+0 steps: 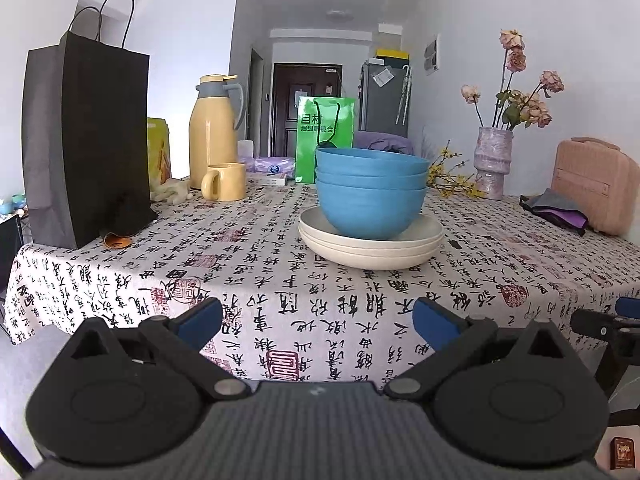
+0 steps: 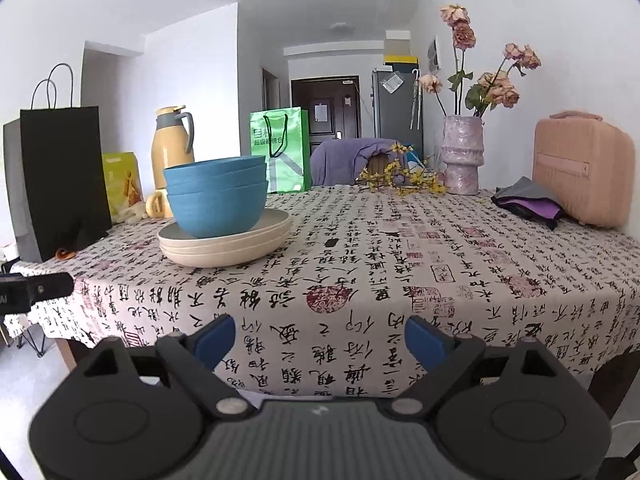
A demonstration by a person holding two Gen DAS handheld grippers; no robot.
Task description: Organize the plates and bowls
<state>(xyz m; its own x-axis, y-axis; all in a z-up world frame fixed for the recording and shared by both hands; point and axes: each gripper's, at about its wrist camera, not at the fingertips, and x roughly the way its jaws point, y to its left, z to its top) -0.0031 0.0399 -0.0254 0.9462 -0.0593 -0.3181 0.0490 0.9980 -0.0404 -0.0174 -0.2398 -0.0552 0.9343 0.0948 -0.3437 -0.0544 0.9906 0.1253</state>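
While both grippers sit short of the near table edge, nothing lies between their blue pads. Left gripper (image 1: 318,322): fingers spread wide, released, holding nothing. Right gripper (image 2: 320,338): same — fingers wide apart and empty, over the hanging front of the tablecloth (image 2: 400,264).

Stack of bowls (image 1: 370,196): three blue ones nested, upright, resting on a stack of cream plates (image 1: 372,246), three rims showing. The pile stands on the table roughly mid-width — straight ahead in the left wrist view, off to the left in the right wrist view. Well apart from both grippers.

Around it: black paper bag (image 1: 86,140) at the left edge, yellow flask (image 1: 212,132) with a yellow mug (image 1: 226,182) just in front, green bag (image 1: 324,138) behind the bowls. Vase (image 2: 462,154) of dried flowers and a pink case (image 2: 580,168) on the far right, folded dark cloth (image 2: 528,202) beside the case.
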